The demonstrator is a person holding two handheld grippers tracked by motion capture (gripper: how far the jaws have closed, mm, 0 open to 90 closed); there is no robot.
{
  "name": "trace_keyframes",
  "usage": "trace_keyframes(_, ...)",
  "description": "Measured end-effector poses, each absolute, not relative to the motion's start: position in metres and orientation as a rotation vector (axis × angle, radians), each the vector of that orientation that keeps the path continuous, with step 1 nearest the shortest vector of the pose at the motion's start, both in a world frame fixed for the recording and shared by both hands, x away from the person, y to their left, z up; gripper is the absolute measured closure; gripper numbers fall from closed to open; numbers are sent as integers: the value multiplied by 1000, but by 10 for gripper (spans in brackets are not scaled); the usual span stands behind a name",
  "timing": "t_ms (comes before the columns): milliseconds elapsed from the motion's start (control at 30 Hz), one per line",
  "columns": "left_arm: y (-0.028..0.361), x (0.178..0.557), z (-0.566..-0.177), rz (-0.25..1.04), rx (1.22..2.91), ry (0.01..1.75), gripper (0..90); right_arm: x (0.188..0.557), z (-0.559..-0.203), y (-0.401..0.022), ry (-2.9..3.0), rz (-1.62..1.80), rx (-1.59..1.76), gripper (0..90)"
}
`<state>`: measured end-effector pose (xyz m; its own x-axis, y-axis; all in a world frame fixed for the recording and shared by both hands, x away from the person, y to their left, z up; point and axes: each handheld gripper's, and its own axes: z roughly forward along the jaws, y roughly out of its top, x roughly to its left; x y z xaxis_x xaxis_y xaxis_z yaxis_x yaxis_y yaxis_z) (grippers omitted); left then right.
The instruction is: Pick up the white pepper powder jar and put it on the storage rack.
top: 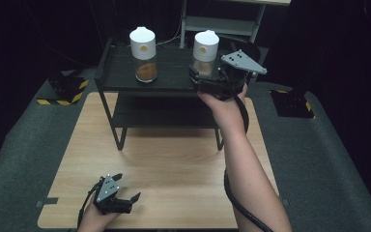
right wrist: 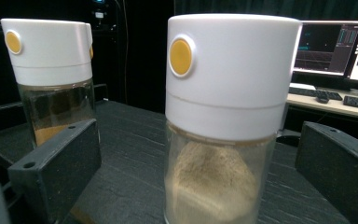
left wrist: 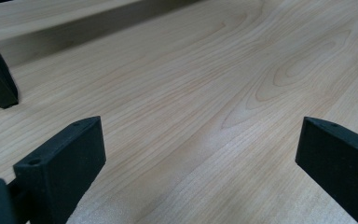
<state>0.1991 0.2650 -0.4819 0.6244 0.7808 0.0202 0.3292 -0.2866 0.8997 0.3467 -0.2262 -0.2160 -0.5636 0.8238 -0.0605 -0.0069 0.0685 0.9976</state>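
The pale-powder jar (right wrist: 223,121) stands upright on the black shelf (top: 174,72), between the right tongs (right wrist: 200,154), spread wide and seemingly not touching. Beside it stands a brown-powder jar (top: 144,47). The left tongs (top: 125,191) gape over the counter (top: 174,164).

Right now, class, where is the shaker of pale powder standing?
In the high view the pale-powder shaker stands on the black shelf's top right, between the open jaws of the right hand-held gripper, right of the orange-powder shaker.
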Motion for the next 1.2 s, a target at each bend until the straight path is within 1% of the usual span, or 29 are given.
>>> trace_keyframes(700,263,200,-481,579,1883,880,18,321,-247,-246,1722,1585,796,0)
trace_keyframes(1200,262,200,-481,584,1886,878,18,294,-292,-263,1754,1526,759,0)
